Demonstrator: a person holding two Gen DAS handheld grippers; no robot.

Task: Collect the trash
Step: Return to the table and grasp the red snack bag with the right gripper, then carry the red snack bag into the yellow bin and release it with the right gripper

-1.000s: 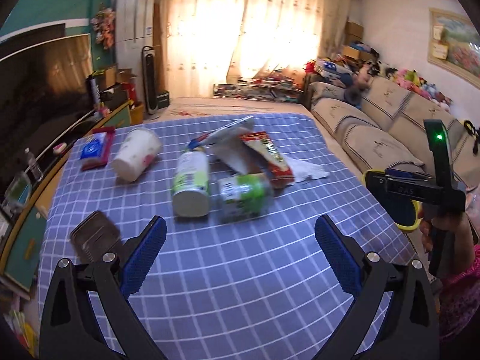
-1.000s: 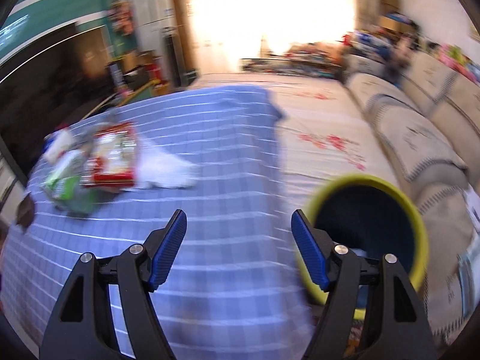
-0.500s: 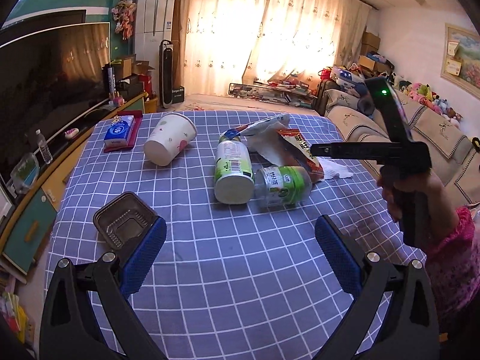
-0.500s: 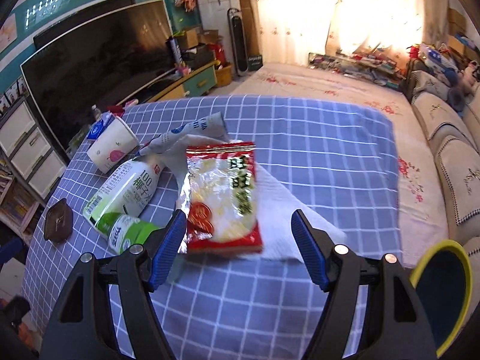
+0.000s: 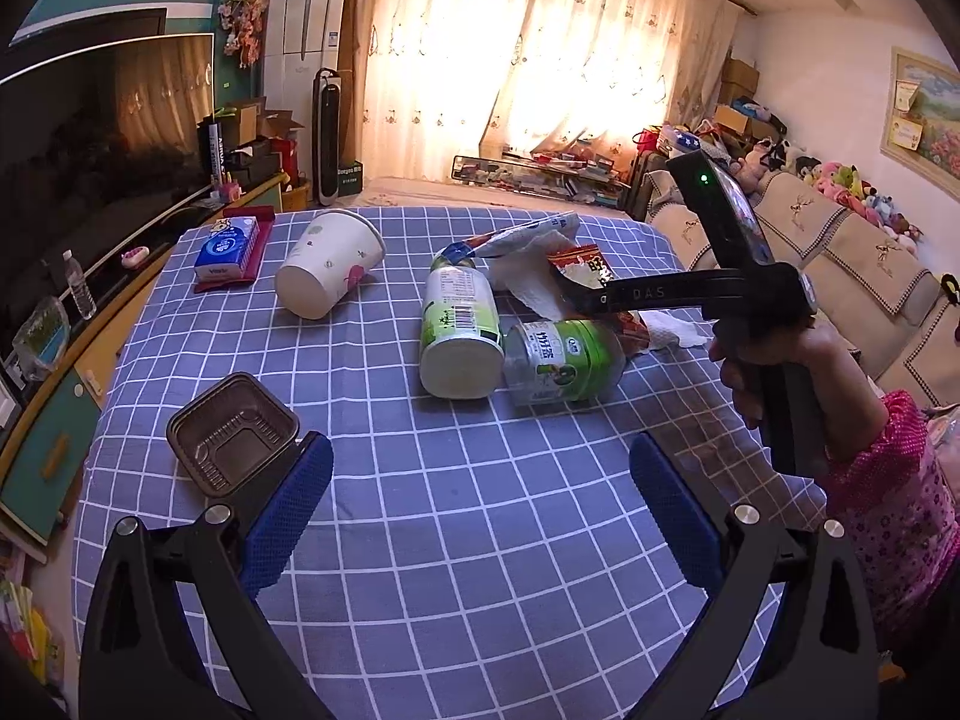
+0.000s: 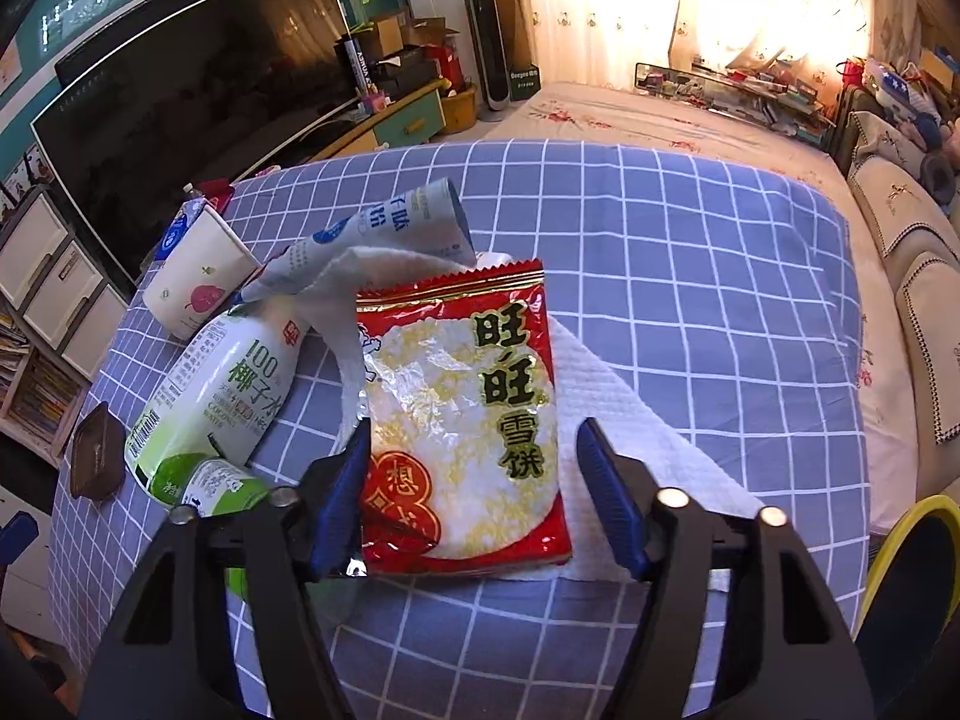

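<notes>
Your table [image 5: 480,540] wears a blue cloth checked in white. On it you have a tipped paper cup [image 5: 327,267], a tissue pack [image 5: 227,246] near the far left corner, a brown plastic tray [image 5: 231,432], a coconut-water bottle [image 5: 459,324] lying beside a green-labelled bottle [image 5: 561,360], and a white paper towel [image 6: 630,420] under a red rice-cracker packet [image 6: 462,420].

yellow bin [image 6: 900,531] cut off, paper towel [image 6: 630,420] partly hidden under snack packet [image 6: 462,414]

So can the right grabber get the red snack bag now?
Probably yes. The right gripper is open with the crinkly red snack bag lying between its blue fingers, jaws just closing, and nothing covers the bag.
</notes>
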